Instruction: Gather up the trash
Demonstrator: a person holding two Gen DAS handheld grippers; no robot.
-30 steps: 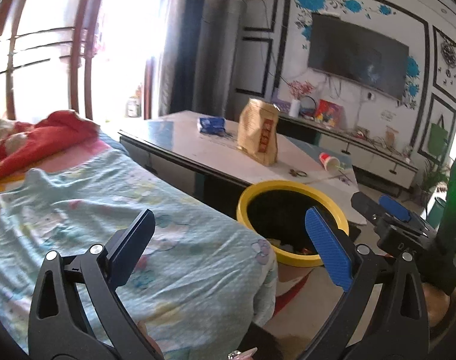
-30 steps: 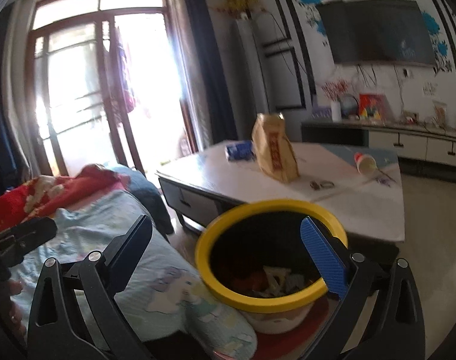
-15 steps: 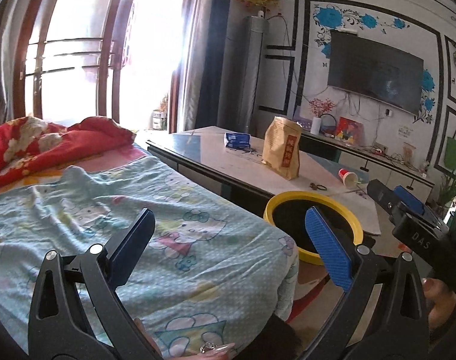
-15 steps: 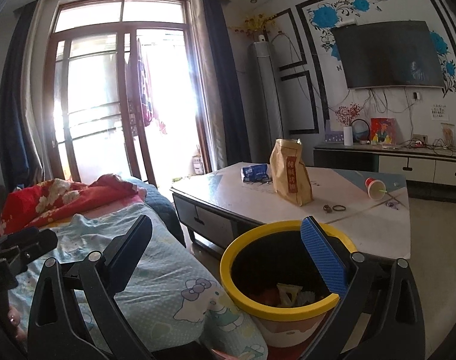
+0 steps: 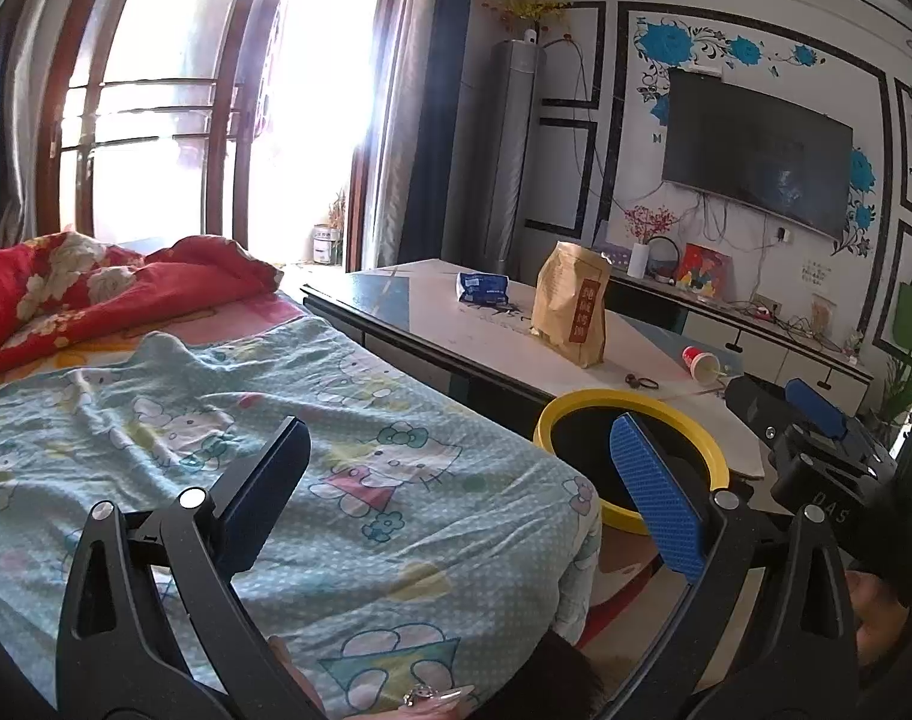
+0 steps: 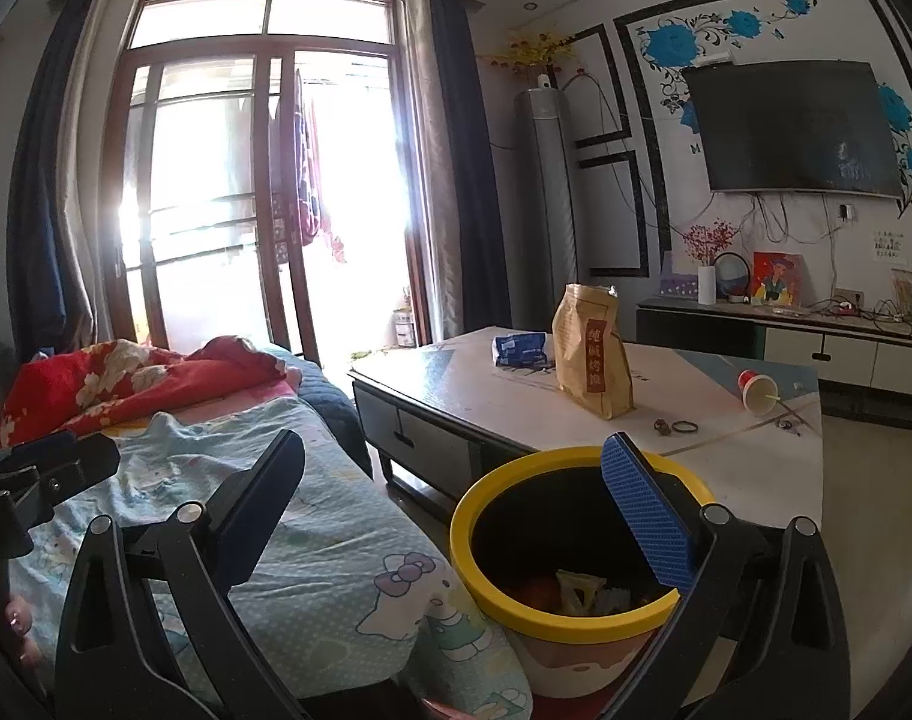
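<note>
The bin (image 6: 576, 618) looks like smooth plastic with a glossy yellow rim. The bag (image 6: 591, 354) is matt brown paper. The table (image 6: 726, 450) top is polished and reflective. The sheet (image 5: 336, 450) is soft printed cloth. The right gripper (image 6: 456, 510) has matt black plastic arms and a blue dimpled pad.

Left gripper (image 5: 456, 480): jaws spread wide, holding nothing
Right gripper (image 6: 462, 498): jaws spread wide, holding nothing
</note>
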